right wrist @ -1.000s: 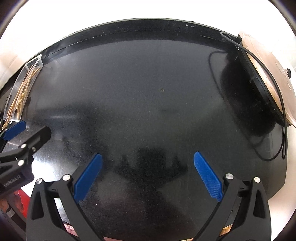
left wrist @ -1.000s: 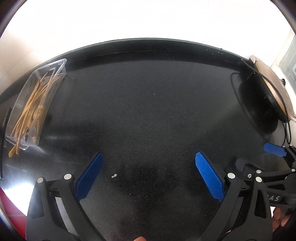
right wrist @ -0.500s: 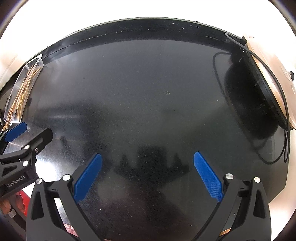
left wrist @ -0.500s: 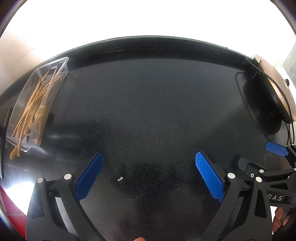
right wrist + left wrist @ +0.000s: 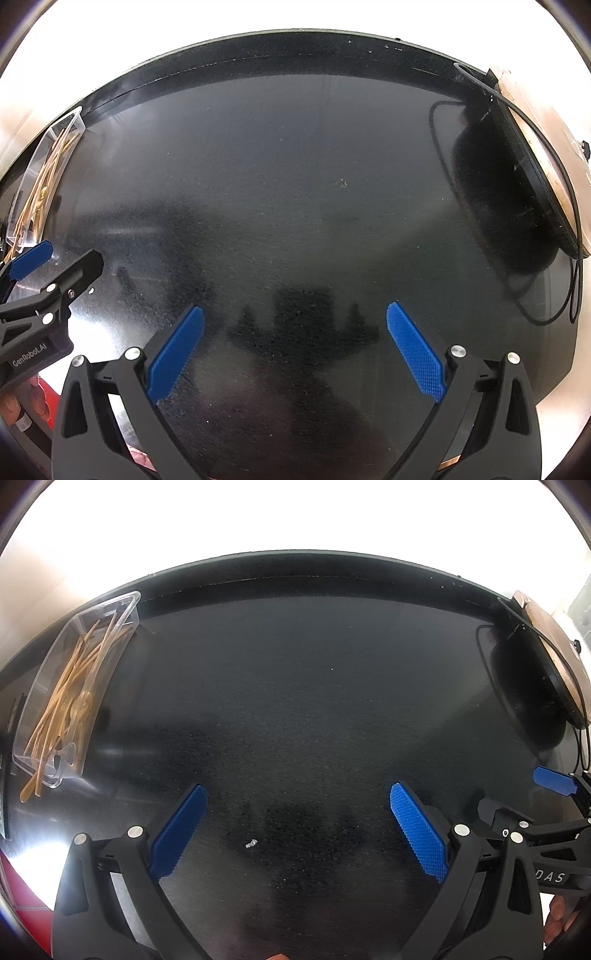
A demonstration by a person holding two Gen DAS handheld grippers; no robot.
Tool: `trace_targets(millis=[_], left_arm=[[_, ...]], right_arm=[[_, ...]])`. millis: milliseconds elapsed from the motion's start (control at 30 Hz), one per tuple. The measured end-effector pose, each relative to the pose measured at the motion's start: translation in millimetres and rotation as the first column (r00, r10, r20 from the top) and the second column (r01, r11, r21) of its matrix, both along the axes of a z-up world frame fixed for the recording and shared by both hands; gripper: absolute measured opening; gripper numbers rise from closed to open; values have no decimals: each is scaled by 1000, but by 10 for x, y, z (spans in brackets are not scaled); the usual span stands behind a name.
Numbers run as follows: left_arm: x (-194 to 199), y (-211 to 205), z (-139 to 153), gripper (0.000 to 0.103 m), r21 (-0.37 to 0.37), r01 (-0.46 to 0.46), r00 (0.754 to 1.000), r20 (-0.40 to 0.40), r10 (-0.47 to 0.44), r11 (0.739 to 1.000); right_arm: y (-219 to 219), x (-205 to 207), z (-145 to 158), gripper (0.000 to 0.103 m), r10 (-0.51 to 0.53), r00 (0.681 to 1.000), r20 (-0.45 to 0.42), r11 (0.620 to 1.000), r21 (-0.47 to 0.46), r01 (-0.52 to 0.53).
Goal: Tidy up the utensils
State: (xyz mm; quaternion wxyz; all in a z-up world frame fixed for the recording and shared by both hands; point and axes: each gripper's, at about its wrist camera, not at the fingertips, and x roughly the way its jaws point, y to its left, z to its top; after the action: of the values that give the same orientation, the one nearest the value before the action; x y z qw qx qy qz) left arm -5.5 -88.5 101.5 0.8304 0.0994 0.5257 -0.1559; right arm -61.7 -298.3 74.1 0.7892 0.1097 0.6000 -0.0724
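Left gripper (image 5: pixel 298 830): it is hovering over the black table (image 5: pixel 314 701) with its blue fingers (image 5: pixel 179 836) spread wide apart, and it is grasping nothing
Right gripper (image 5: pixel 293 350): it is also hovering above the table, its fingers (image 5: pixel 415 356) are released and wide apart, with nothing between them
Both grippers together: they are standing side by side, each one is showing at the edge of the other's view
Utensils (image 5: pixel 72 705): thin wooden pieces are lying together in the clear plastic tray (image 5: pixel 122 605), and some ends are sticking out over its near edge
Tray position: it is sitting at the far left side of the table, well apart from both grippers
Round object (image 5: pixel 517 177): a dark disc with a brownish face is leaning at the right side of the table, with a black cable (image 5: pixel 569 295) running around it
Small crumb (image 5: pixel 251 844): a pale bit is lying on the table between the left gripper's fingers
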Motion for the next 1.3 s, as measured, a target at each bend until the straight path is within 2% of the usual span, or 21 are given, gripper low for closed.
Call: trace_targets(millis=[1300], left_arm=[[-50, 145, -17, 97, -8, -30, 1000, -9, 30, 1000]], right_arm=[[39, -52, 24, 96, 23, 1000, 5, 1000, -10, -23]])
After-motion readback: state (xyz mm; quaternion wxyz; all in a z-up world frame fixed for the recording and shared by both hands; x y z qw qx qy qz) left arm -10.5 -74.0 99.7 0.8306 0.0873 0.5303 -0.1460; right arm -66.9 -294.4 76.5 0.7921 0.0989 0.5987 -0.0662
